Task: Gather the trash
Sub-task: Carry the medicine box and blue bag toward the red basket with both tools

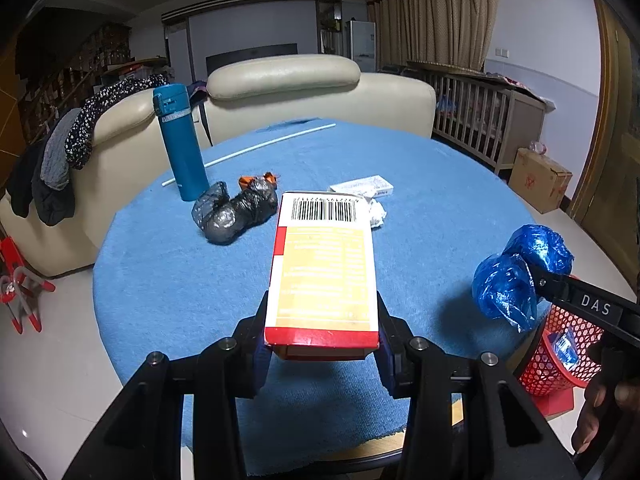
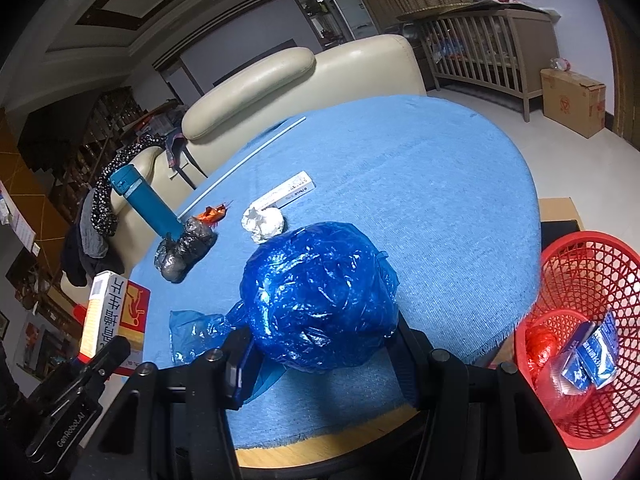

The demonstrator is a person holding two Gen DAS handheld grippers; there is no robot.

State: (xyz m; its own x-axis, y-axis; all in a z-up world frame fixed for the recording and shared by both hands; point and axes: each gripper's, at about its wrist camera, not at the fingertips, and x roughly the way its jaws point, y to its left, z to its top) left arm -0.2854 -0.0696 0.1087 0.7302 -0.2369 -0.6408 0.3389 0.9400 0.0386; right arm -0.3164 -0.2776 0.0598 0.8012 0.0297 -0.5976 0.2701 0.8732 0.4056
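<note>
Blue crumpled plastic bag (image 2: 320, 296) fills my right gripper (image 2: 320, 360), clamped between its pads above the table (image 2: 440, 184). My left gripper (image 1: 322, 344) squeezes a red and yellow box (image 1: 324, 272). Beside the table, the red basket (image 2: 592, 264) holds blue packets (image 2: 592, 356) and red plastic; my left view cuts most of it off. Black bag (image 1: 236, 216) and paper ball (image 2: 264, 222) lie on the cloth.
</note>
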